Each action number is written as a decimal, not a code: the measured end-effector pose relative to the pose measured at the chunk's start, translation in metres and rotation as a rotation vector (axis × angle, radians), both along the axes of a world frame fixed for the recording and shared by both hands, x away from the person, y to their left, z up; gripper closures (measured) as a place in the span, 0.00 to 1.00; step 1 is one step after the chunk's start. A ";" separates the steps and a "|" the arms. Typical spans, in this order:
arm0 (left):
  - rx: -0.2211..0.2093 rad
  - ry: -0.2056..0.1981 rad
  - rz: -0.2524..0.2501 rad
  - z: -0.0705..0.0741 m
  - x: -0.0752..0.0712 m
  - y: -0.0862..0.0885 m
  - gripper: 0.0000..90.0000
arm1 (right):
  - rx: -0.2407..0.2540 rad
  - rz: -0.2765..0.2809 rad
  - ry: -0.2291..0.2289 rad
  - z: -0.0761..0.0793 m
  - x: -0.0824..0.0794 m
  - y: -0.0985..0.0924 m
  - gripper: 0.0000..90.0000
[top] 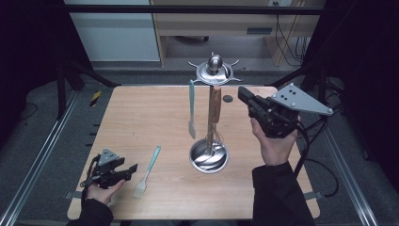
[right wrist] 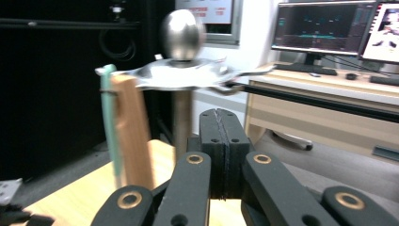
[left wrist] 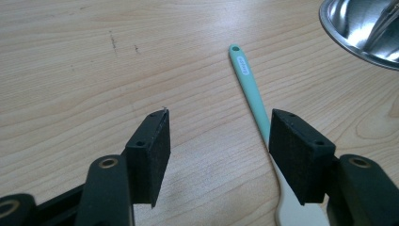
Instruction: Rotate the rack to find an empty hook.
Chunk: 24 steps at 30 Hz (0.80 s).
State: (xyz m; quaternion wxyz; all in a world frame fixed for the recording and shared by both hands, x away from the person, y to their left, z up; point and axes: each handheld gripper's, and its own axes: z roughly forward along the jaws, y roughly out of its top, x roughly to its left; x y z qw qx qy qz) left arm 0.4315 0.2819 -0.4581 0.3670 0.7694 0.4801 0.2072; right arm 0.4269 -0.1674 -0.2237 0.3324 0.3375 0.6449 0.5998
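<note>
Utensil stand: a steel rack at the far middle of the wooden counter, with a ball-topped post, a hooked disc at the top and a round dish base nearer the person.
Hanging spatula: mint-green, hooked on the stand's left side, blade down, clear of the counter.
Wooden-handled whisk: hangs just right of that spatula, close beside the post, its wire end down in the dish base.
Loose spatula: mint handle, pale blade, lying flat on the counter to the left of the stand's base, handle end toward the base.
Left gripper: held low at the near left corner, well apart from the stand; jaws spread wide with nothing between them. In the left gripper view the loose spatula runs past the inner edge of one pad.
Right gripper: held up in the air to the right of the stand, pointing at it; jaws pressed fully together on nothing, as the right gripper view shows, with the stand's disc beyond them.
</note>
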 end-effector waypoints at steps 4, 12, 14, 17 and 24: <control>-0.001 0.001 0.000 0.000 0.000 0.000 0.43 | 0.011 -0.026 0.003 0.002 0.007 -0.007 1.00; 0.005 0.004 -0.002 0.000 0.000 0.000 0.43 | 0.004 -0.018 -0.011 0.010 0.017 -0.008 1.00; 0.003 0.007 -0.003 0.000 0.001 0.001 0.43 | -0.004 -0.013 -0.015 0.012 0.017 -0.007 1.00; -0.001 0.005 0.000 -0.001 0.001 0.000 0.43 | -0.006 -0.007 -0.016 0.012 0.018 -0.007 1.00; 0.005 0.007 -0.004 -0.001 0.001 0.000 0.43 | -0.005 0.020 -0.015 0.010 0.015 -0.008 1.00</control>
